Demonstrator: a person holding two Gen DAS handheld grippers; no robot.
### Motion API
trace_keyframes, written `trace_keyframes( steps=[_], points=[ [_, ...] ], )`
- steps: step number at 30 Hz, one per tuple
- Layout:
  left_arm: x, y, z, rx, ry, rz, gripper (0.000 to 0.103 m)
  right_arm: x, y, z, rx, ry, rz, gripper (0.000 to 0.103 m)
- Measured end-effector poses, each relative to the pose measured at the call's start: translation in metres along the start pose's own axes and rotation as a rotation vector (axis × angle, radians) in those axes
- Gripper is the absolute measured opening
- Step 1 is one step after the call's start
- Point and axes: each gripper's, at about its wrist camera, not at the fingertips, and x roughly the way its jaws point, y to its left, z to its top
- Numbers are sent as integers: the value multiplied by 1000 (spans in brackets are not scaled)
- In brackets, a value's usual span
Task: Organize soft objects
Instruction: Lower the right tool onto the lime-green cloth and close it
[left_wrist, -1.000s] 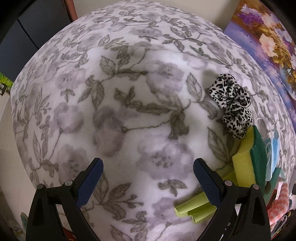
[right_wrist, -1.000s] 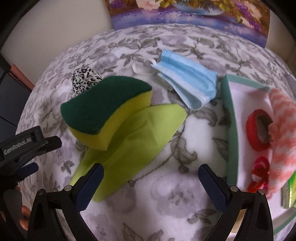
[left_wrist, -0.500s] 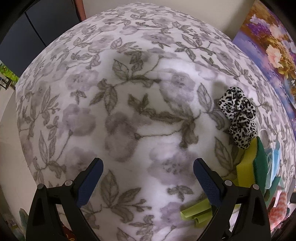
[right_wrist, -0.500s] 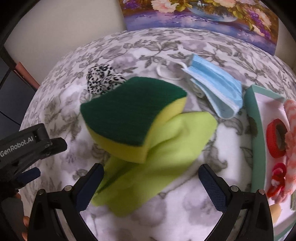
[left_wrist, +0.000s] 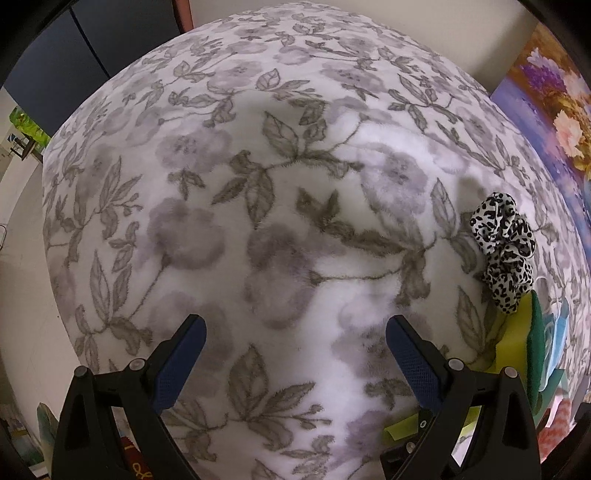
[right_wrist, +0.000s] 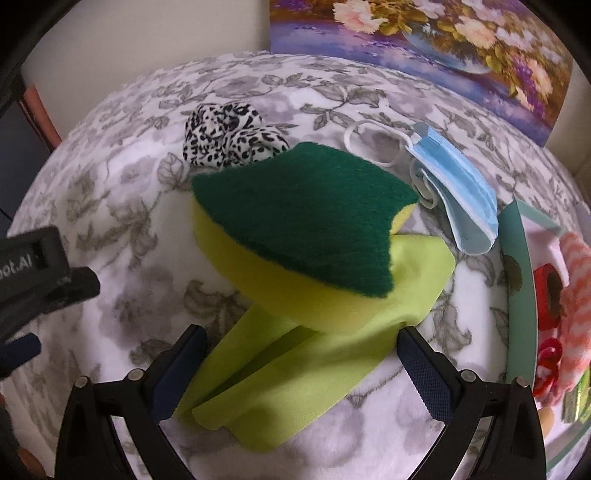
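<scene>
Right wrist view: the right hand-held gripper (right_wrist: 301, 356) stands wide open, its two blue-padded fingers spread over the near end of a folded lime-green cloth (right_wrist: 314, 354), gripping nothing. The cloth lies flat on the floral fleece cover (right_wrist: 122, 206) of the worktop. On the cloth's far part rests a sponge (right_wrist: 295, 229), yellow below with a dark green scouring face up, tilted toward the camera. Just behind the sponge's left corner sits a leopard-print scrunchie (right_wrist: 227, 142), touching or nearly touching it; I cannot tell which. To the right of the sponge lies a folded blue face mask (right_wrist: 456, 201), its white ear loop spread on the cover toward the scrunchie. Farther right is a teal-rimmed tray (right_wrist: 515, 280) holding red ring-shaped items (right_wrist: 550, 295) and an orange-and-white striped fabric piece (right_wrist: 576, 295). At the far edge a flower painting (right_wrist: 443, 44) leans against the wall. At the left edge the body of the left hand-held gripper shows, low beside the cover.

Left wrist view: the left hand-held gripper (left_wrist: 293, 356) is likewise spread wide and empty, hovering over bare floral cover. To its right, the green cloth's edge shows behind the right finger, then the sponge seen edge-on (left_wrist: 524, 343), and beyond it the scrunchie (left_wrist: 504, 251). The painting (left_wrist: 554, 110) fills the far right.
</scene>
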Motion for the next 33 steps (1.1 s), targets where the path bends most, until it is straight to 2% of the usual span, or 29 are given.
trace_keyframes(
  steps=[5,10,13,18,21,27,33],
  points=[
    [1,-9,-1,14,-5,-1,98,1,0,1,-7,0,-5,101],
    [-3,-11,-1,19,-13,-8,98,-9,-19,-5,9,0,-4,87],
    [-10,-15,-3,22,-23,-16,98,-13,-27,-5,15,5,2,74],
    [-16,-27,-7,43,-28,-30,98,-20,-43,-3,29,14,-2,39],
    [-16,-33,-9,56,-17,-60,98,-22,-50,-4,40,23,10,25],
    [-13,-52,-16,82,33,-161,98,-25,-65,-6,45,44,53,12],
    [-14,-71,-26,85,62,-248,98,-28,-85,-8,53,63,43,10]
  ],
)
